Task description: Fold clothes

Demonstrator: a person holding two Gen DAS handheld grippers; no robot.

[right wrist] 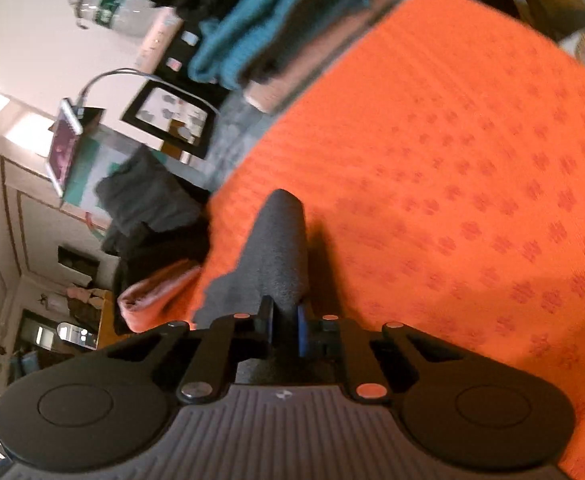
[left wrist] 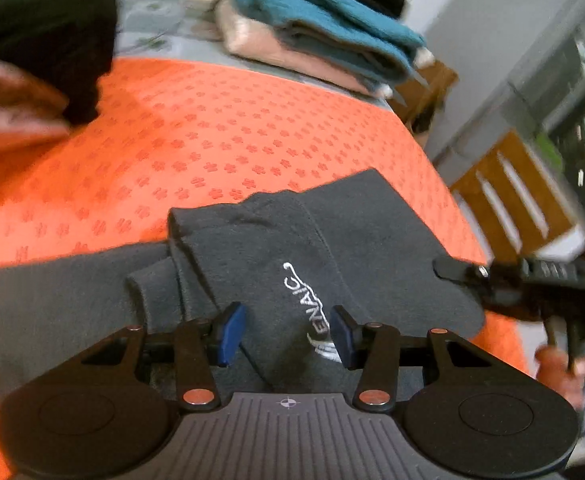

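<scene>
Dark grey garment (left wrist: 276,264) lies partly folded on orange cloth (left wrist: 212,132), folded stack (left wrist: 316,28) behind. Left gripper (left wrist: 288,334) gapes empty above it; right gripper (right wrist: 286,326) pinches a grey fold, so folding looks mid-way

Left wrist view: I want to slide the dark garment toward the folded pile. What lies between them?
Only bare orange patterned cloth lies between the dark grey garment and the folded pile, in the left wrist view.

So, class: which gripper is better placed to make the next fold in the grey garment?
Right, probably. The right gripper is shut on the grey garment; the left gripper hangs open above it, holding nothing.
</scene>
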